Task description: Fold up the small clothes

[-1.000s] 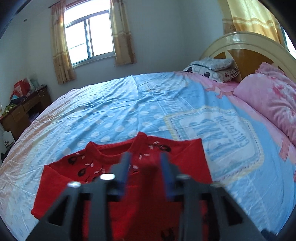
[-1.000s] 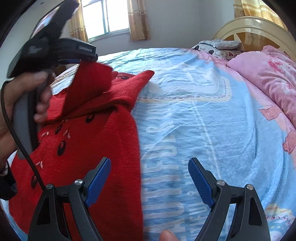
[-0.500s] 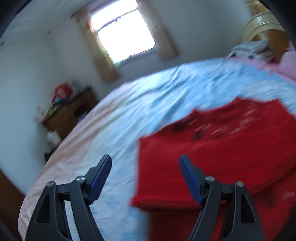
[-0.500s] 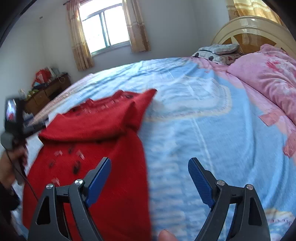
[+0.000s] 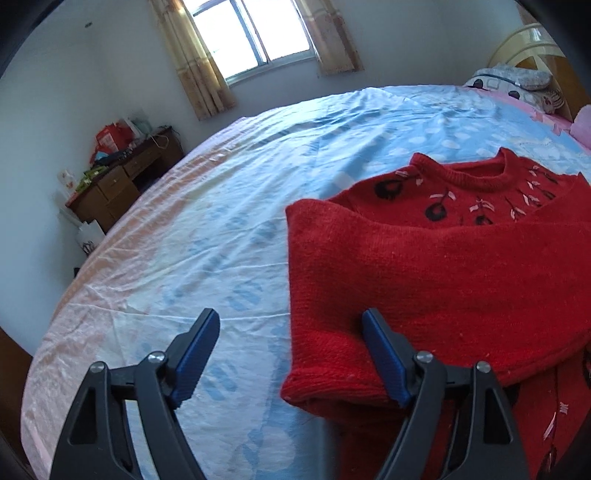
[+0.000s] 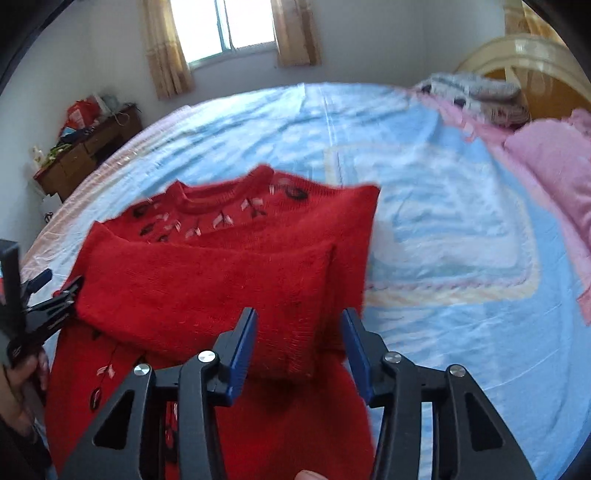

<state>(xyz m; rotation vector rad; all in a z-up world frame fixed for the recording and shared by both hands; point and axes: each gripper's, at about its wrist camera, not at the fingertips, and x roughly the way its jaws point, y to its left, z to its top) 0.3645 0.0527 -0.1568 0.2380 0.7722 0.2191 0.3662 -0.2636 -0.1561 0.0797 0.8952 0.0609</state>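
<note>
Lying on the blue-and-pink patterned bed sheet (image 5: 258,192), we see the red knitted sweater (image 5: 461,266), its round collar toward the window (image 5: 251,33) and a row of dark and pale motifs across the chest. One sleeve is folded across the body, forming a thick red band over the front.

Left tool (image 5: 290,350): released. Its jaws have just been opening and now stand wide. The folded edge of the sweater lies between them, just beside the right blue pad, but neither pad presses on it; the left pad is over bare sheet. In the right wrist view we see this left tool (image 6: 55,299) at the sweater's left edge, gripped by a hand (image 6: 22,373).

Right tool (image 6: 299,347): its jaws have just been closing and stand partly narrowed on either side of the cuff end of the folded sleeve. We see a gap between pads and cloth, so the fabric is bracketed rather than pinched.

Background: a wooden desk (image 5: 122,177) with clutter against the wall, yellow curtains (image 5: 195,62), a pale headboard (image 6: 517,62), and a pink quilt (image 6: 554,173) well apart from the sweater.
</note>
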